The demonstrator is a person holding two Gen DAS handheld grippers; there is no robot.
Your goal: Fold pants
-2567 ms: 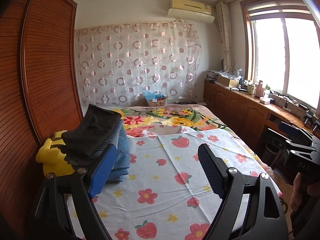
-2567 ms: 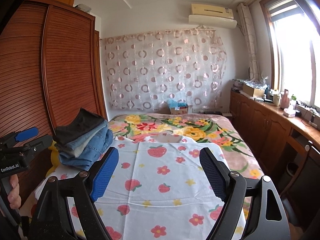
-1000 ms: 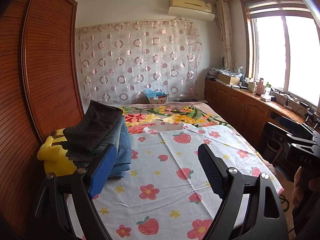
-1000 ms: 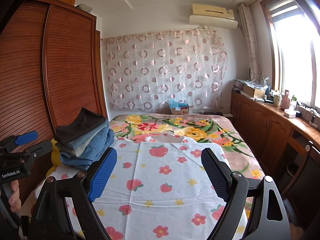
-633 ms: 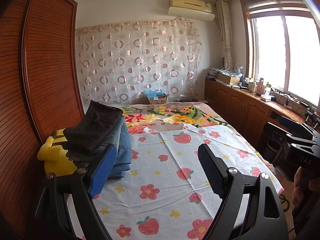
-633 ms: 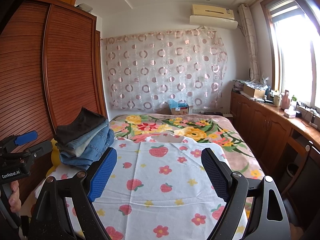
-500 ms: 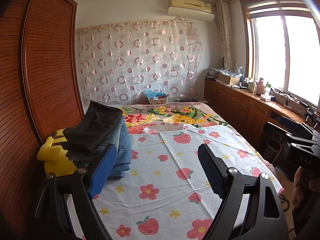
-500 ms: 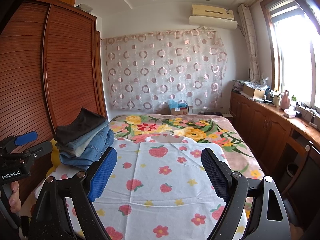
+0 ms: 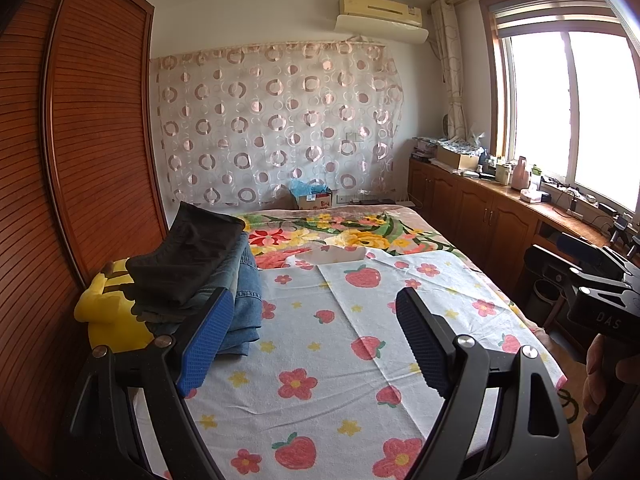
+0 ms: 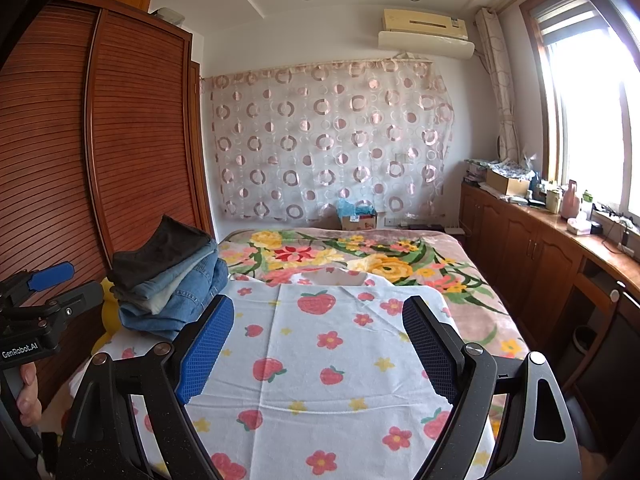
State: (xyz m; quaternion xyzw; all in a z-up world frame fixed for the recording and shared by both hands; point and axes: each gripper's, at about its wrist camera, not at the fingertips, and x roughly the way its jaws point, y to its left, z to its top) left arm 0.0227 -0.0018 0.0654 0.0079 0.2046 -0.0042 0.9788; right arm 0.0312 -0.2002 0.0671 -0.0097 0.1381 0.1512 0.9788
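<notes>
Nothing has moved: both the left tool and right tool hang open and empty, pants stack at left of frame apparently folded.

"GenRobot.AI" stands in white on the black body of the left gripper, seen left of the right gripper's fingers. "DAS" is faintly embossed, possibly part of a longer word, on the right gripper.

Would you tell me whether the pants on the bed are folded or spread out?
Folded: the pants sit stacked in flat layers, dark pair on top, at the bed's left edge.
</notes>
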